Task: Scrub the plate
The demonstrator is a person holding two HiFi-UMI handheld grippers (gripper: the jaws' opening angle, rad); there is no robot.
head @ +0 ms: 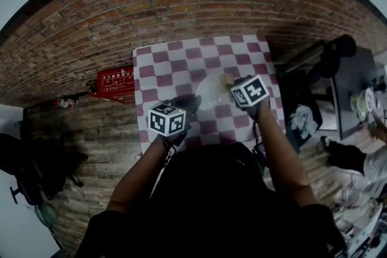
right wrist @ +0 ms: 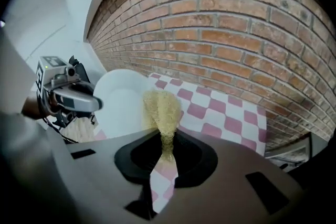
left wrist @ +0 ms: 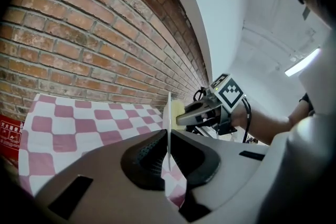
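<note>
A white plate (head: 208, 90) stands on edge above the pink-checked table (head: 181, 63). My left gripper (head: 191, 103) is shut on its near rim. In the left gripper view the plate (left wrist: 169, 118) shows edge-on, as a thin white line between the jaws of the left gripper (left wrist: 168, 157). My right gripper (right wrist: 167, 152) is shut on a yellow scrub pad (right wrist: 161, 110). The pad lies against the right part of the plate's face (right wrist: 118, 102). In the head view the pad (head: 227, 79) sits at the plate's right edge, just ahead of the right gripper (head: 234, 84).
A red box (head: 115, 81) lies left of the table on the brick floor. A dark desk (head: 354, 90) with small items stands at the right, and a person's foot (head: 344, 154) is near it. The brick wall (right wrist: 236, 34) rises behind the table.
</note>
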